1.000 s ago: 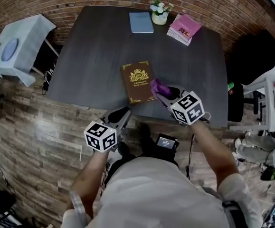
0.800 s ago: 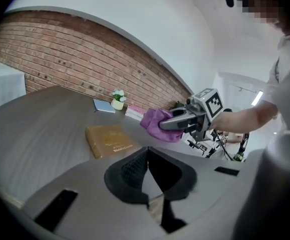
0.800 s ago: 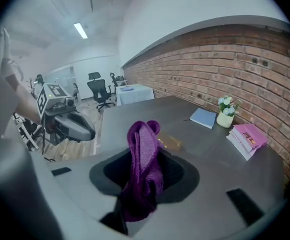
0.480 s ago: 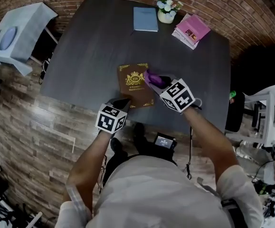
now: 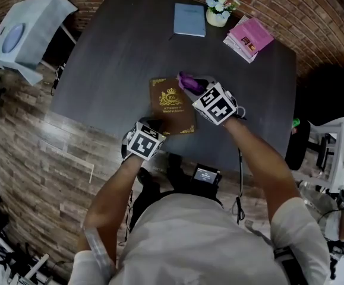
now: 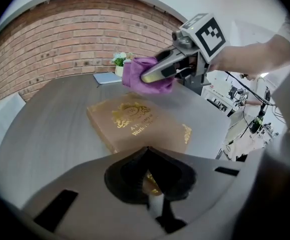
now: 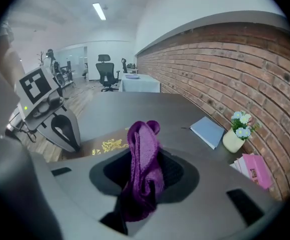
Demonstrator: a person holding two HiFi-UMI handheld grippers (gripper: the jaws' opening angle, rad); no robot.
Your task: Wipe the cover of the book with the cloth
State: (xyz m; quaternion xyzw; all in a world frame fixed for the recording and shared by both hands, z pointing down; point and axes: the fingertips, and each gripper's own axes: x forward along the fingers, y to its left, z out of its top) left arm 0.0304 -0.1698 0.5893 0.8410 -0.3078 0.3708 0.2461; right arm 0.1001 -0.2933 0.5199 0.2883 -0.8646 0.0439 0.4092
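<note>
Clamping the cloth (image 7: 143, 154), right gripper (image 5: 195, 86) hangs over the book (image 5: 170, 105); left gripper (image 5: 154, 124) clenched; vase (image 5: 217, 19) holds flowers (image 5: 221, 3).

Closed brown book (image 5: 172, 105), bunched purple cloth (image 5: 187, 82)

Brown book (image 6: 134, 126), gold title, only "Worl" legible

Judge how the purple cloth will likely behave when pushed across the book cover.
Probably floppy: the purple cloth folds and droops where the right gripper pinches it. Likely light, since that pinch carries it whole. Wadded as it is, it may not spread flat.
</note>
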